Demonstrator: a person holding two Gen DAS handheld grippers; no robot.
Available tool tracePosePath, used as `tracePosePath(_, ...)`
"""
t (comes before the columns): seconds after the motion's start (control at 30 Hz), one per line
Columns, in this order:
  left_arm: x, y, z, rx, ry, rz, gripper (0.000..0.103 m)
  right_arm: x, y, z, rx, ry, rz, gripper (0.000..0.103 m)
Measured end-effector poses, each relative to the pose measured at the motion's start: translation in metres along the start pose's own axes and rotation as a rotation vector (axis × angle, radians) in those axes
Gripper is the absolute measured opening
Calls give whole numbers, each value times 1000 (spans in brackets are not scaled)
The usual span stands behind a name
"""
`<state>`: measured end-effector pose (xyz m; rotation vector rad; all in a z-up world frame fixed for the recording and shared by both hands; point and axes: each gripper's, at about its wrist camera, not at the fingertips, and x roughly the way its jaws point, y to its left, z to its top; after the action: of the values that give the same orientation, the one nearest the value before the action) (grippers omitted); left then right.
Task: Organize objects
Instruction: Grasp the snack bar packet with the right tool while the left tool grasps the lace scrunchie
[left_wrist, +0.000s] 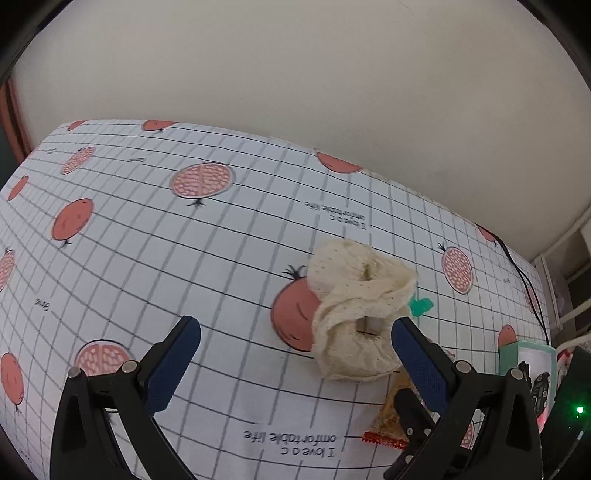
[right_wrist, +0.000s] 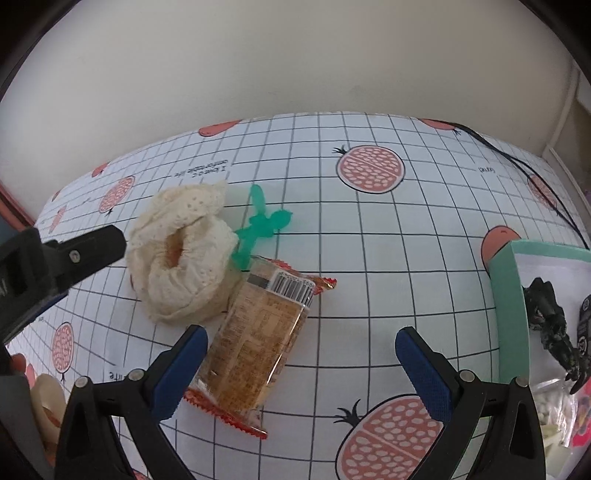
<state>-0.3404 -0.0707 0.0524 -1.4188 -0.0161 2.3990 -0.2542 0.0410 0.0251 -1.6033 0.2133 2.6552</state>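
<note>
— Where's the snack packet (right_wrist: 255, 343)?
— Flat on your pomegranate tablecloth (right_wrist: 369, 258), against the cream scrunchie (right_wrist: 184, 266), a green clip (right_wrist: 262, 221) behind them.
— And your grippers?
— Your right gripper (right_wrist: 299, 369) spreads wide over the packet; your left gripper (left_wrist: 295, 358) gapes empty beside the scrunchie.

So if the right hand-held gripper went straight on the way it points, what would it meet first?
Probably the bare tablecloth: the open right hand-held gripper has the snack packet by its left finger, off the centre line. Depth is unclear.
</note>
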Motion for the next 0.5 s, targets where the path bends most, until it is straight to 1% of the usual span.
tracePosePath(0.17,15,-9,-2,20,34,-18,103,3,-10,0,16,1,-20,103)
tracePosePath(0.3,23,-16,3,35,35,-32,103,3,-18,0,31,-11,-39,103)
tracePosePath(0.4,27,-21,6,51,41,-43,103,2,-19,1,30,-22,-34,102)
tracePosePath(0.43,29,-24,8,57,44,-48,103,2,-19,3,30,-27,-33,102)
tracePosePath(0.5,32,-29,9,70,47,-55,103,1,-20,5,32,-40,-31,97)
